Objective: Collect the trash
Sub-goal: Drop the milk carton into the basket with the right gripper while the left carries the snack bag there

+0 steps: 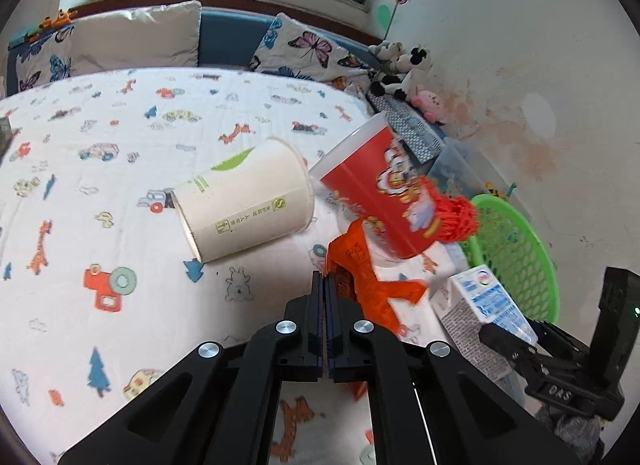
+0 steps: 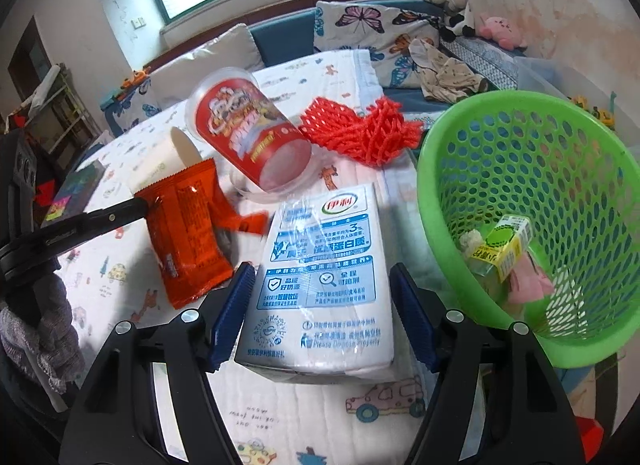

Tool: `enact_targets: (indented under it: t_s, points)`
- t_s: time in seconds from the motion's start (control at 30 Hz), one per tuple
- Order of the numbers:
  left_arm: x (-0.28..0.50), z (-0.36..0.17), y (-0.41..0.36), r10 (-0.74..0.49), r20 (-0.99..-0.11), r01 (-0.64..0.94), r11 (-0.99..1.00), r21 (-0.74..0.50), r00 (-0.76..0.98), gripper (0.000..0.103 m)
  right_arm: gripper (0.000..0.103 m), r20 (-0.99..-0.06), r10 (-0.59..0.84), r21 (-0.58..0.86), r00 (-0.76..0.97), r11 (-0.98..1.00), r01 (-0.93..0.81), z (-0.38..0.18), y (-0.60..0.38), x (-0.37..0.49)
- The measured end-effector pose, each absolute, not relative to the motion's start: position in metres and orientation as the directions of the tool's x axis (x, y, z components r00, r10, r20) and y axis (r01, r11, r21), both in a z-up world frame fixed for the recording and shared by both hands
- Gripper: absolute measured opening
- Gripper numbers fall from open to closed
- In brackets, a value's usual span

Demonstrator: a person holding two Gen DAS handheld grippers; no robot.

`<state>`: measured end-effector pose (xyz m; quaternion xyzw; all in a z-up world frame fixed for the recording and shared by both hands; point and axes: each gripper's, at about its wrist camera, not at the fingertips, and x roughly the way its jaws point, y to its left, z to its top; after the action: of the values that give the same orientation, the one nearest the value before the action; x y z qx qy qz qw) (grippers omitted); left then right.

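**Thin pinch on the wrapper, carton not yet gripped**

Your left tongs (image 1: pixel 325 285) are pressed together on one edge of the orange wrapper (image 2: pixel 188 233), which hangs just left of the milk carton (image 2: pixel 320 277); so slight a hold could let it slip. Your right tongs (image 2: pixel 322 305) stand spread around the carton, seemingly not yet pressing it. Right of the carton, the green basket (image 2: pixel 432 193) tilts and could tip. Beyond the carton, the red cup (image 2: pixel 248 129), red net (image 2: pixel 360 131) and white cup (image 1: pixel 244 201) crowd the bed (image 1: pixel 100 185).
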<state>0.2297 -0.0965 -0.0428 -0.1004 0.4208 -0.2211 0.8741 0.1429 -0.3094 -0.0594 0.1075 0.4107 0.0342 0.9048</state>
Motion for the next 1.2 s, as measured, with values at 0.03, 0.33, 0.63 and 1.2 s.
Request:
enact_targets:
  t_s: [0.03, 0.33, 0.63, 1.2]
  points:
    - [0.226, -0.038, -0.095, -0.475, -0.685, 0.308, 0.880, -0.362, 0.552, 0.001, 0.069, -0.732, 0.153, 0.227, 0.664, 0.974, 0.025, -0.057, -0.310, 0.141]
    - [0.202, 0.000, -0.093, -0.521, -0.636, 0.376, 0.853, -0.363, 0.569, 0.001, 0.069, -0.698, 0.156, 0.229, 0.699, 0.973, 0.012, -0.032, -0.315, 0.126]
    - [0.197, 0.036, -0.130, -0.592, -0.591, 0.477, 0.801, -0.360, 0.548, 0.001, 0.069, -0.662, 0.071, 0.218, 0.746, 0.971, 0.101, -0.009, -0.359, 0.117]
    - [0.214, 0.069, -0.263, -0.675, -0.573, 0.657, 0.697, -0.289, 0.464, 0.001, 0.071, -0.697, -0.125, 0.173, 0.706, 0.926, 0.334, -0.033, -0.466, 0.109]
